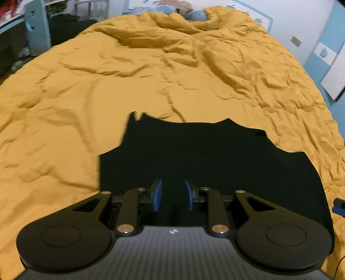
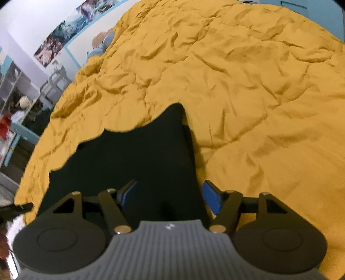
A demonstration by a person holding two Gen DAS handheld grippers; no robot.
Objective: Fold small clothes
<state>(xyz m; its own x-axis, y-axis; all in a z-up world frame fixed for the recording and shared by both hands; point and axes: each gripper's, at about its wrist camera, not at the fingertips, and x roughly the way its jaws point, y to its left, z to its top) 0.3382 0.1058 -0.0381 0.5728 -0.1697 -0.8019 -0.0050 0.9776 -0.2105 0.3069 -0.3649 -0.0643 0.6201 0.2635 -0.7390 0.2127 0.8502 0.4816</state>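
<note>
A black garment (image 1: pixel 183 155) lies spread flat on a mustard-yellow duvet (image 1: pixel 151 81), and its far edge shows two small points. My left gripper (image 1: pixel 173 195) hovers over the near part of the cloth. Its blue pads (image 1: pixel 158 193) stand a little apart, with nothing pinched between them. In the right wrist view the same garment (image 2: pixel 140 155) runs up to a pointed corner. My right gripper (image 2: pixel 170 197) is wide open above the garment's right edge. One blue pad (image 2: pixel 212 200) is over the duvet (image 2: pixel 248 97), the other over the black cloth.
Blue-grey pillows (image 1: pixel 194 13) lie at the head of the bed. A pale blue chair (image 1: pixel 36 28) and dark clutter stand off the bed's left side. Shelves (image 2: pixel 13 92) and wall pictures (image 2: pixel 64 30) line that side. A white and blue wall (image 1: pixel 330 58) runs along the right.
</note>
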